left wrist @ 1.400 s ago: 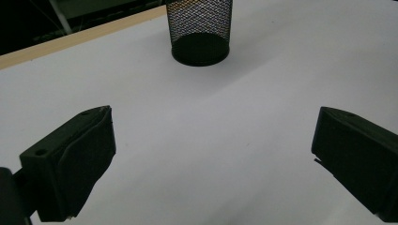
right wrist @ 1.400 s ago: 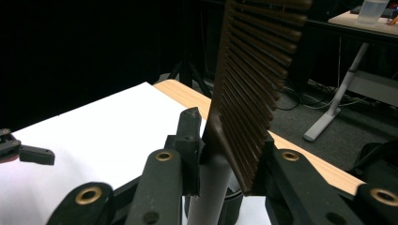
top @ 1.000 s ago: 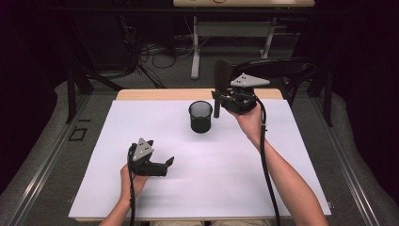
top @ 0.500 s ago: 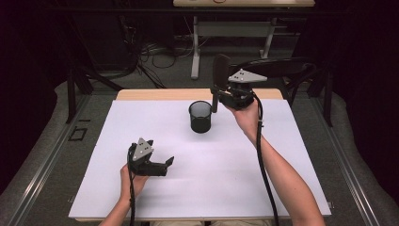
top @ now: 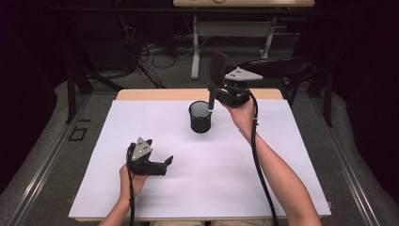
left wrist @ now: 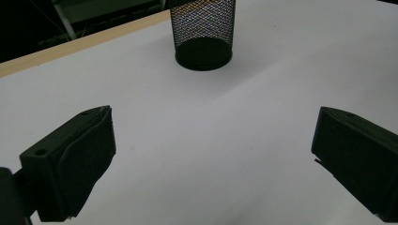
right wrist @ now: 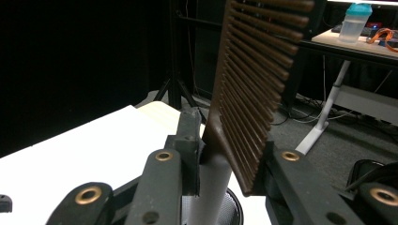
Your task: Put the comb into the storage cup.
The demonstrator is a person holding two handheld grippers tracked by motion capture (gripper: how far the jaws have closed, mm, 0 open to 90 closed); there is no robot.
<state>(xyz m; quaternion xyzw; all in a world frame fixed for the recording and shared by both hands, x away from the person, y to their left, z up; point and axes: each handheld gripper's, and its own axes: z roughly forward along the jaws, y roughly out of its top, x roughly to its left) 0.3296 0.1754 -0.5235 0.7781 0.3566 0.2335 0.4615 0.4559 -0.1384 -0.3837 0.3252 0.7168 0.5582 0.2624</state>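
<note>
- Spatula (right wrist: 253,89) of dark brown slotted plastic, its broad flat head ridged with parallel ribs, stands clamped in the right gripper (top: 217,98); the jaws are closed on the neck where the head meets a smooth, round, pale grey handle (right wrist: 211,187).
- Long axis of the tool runs close to upright with a slight tilt: head rising well above the fingertips, handle dropping below them toward the cup.
- Black wire-mesh pen cup (top: 201,117), a straight-sided cylinder with a solid dark base, stands upright just below and beside the right gripper's fingers; in the high view the handle's lower end (top: 211,104) sits at the cup's rim, and whether it reaches inside cannot be told.
- Through the mesh in the left gripper view the cup (left wrist: 203,33) shows see-through walls; its top is cut off there, so its contents cannot be read from that side.
- Left gripper (top: 167,163), held low over the table well apart from the cup, has its blocky matte-black fingers (left wrist: 70,164) spread wide with nothing between them, the cup standing far ahead of the gap.
- White, smooth sheet (top: 155,127) covers the table (top: 160,94), whose pale wooden edge shows along the far side, beyond the right gripper's fingers.
- Grey three-cornered plates top both grippers, and a black cable trails along the person's right forearm (top: 277,174).
</note>
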